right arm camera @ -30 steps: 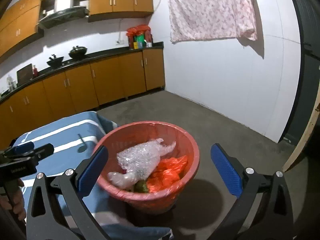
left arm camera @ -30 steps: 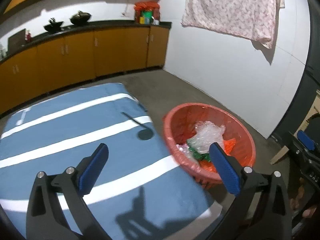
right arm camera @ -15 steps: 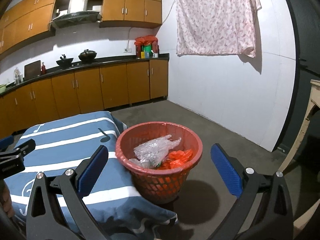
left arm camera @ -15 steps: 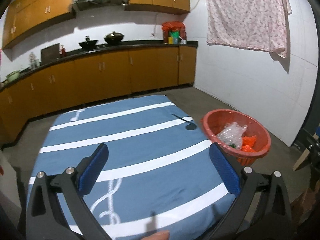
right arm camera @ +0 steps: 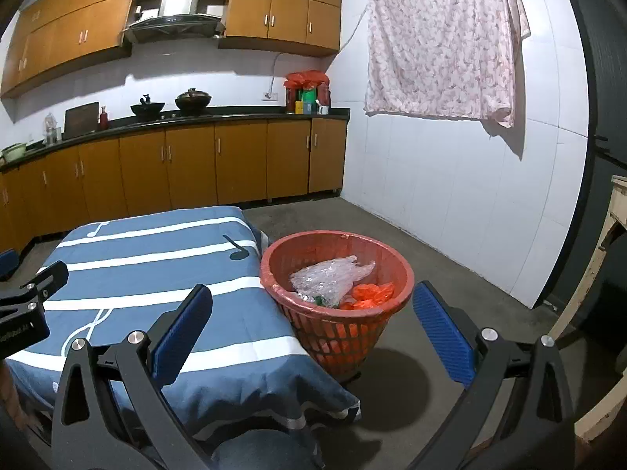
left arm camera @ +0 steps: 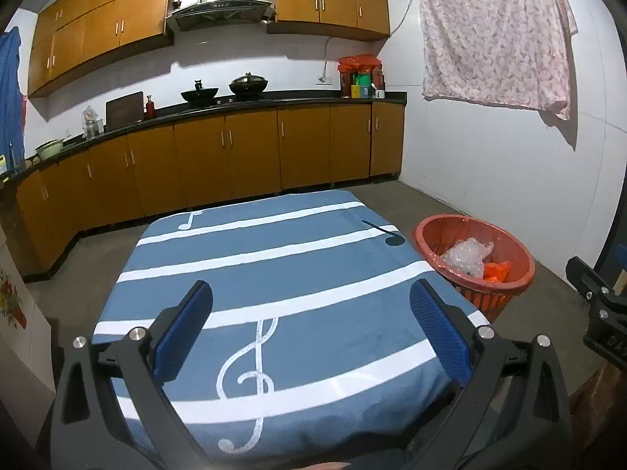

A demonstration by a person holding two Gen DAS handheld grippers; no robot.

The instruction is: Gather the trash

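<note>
Your left gripper [left arm camera: 309,329] hangs over the blue striped cloth [left arm camera: 274,274], jaws spread wide and holding nothing; the red basket [left arm camera: 509,282] stands on the floor ahead to its right, just beside the cloth's corner. Your right gripper [right arm camera: 313,331] is likewise wide apart and bare, with the basket [right arm camera: 341,337] straight ahead between its fingers. Inside lie crumpled clear plastic [right arm camera: 333,274] and orange wrapping [right arm camera: 372,293]

Ahead of your left claw lies a matt cloth cover [left arm camera: 274,274]; right of it, a perforated plastic basket [right arm camera: 348,329] holds glossy crinkled film [right arm camera: 329,274], beside your ribbed pads [right arm camera: 439,329]
</note>
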